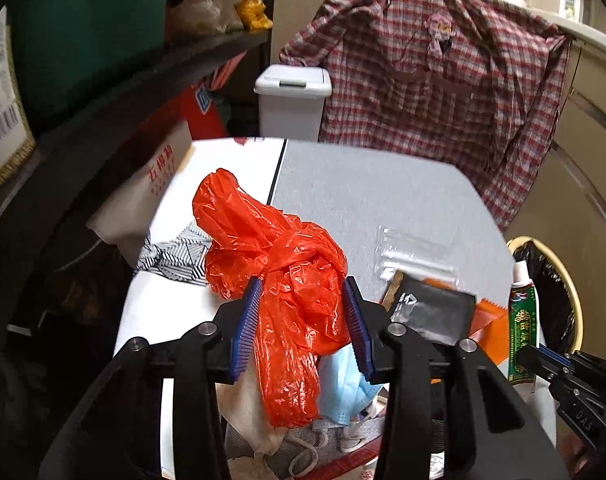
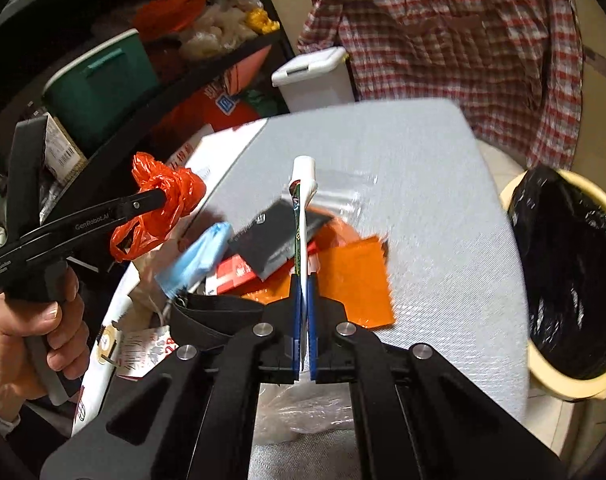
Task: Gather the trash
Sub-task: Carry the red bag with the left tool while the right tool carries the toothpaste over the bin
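Observation:
My left gripper is shut on a crumpled red plastic bag and holds it above the table; the bag also shows in the right wrist view. My right gripper is shut on a white and green toothpaste tube, held upright; the tube also shows in the left wrist view. A yellow bin with a black liner stands right of the grey table. On the table lie a blue face mask, a black packet, orange wrappers and clear plastic packaging.
A white lidded bin stands behind the table. A plaid shirt hangs at the back. Dark shelves with a green box and bags are on the left. A white carton sits beside the table's left side.

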The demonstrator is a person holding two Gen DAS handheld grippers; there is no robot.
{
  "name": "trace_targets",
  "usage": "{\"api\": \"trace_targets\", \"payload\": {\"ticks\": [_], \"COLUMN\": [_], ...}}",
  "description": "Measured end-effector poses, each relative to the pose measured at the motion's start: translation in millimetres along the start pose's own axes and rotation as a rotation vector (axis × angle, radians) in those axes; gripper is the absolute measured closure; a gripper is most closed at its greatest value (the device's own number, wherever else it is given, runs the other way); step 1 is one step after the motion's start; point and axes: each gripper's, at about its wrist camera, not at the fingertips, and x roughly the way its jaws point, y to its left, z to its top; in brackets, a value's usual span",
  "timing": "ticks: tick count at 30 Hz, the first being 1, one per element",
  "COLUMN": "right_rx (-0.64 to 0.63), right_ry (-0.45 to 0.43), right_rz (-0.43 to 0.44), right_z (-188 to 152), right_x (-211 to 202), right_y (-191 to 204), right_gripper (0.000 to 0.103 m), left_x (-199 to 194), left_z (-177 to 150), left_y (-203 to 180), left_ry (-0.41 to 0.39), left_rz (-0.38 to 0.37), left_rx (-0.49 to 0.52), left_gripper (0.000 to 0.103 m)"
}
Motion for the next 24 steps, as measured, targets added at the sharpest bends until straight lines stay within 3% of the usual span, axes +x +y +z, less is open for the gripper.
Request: {"api": "trace_targets", "payload": {"ticks": [8, 24], "right_rx": [-0.018, 0.031], "right_ry": [-0.086, -0.219], "right_rz": [-0.025, -0.083], "right_z": [10, 21], "right_x": [-40, -118], "right_y": [-9, -60], "right_gripper": [0.1, 0.1], "left_x": [-34, -81], "left_z": [7, 11], "left_y": [-16, -62], "left_ry": [-0.089, -0.182], "left_rz": [-0.008, -0.078], "left_rx": [0.022, 0.054], "left_gripper": [0.062, 0.062]}}
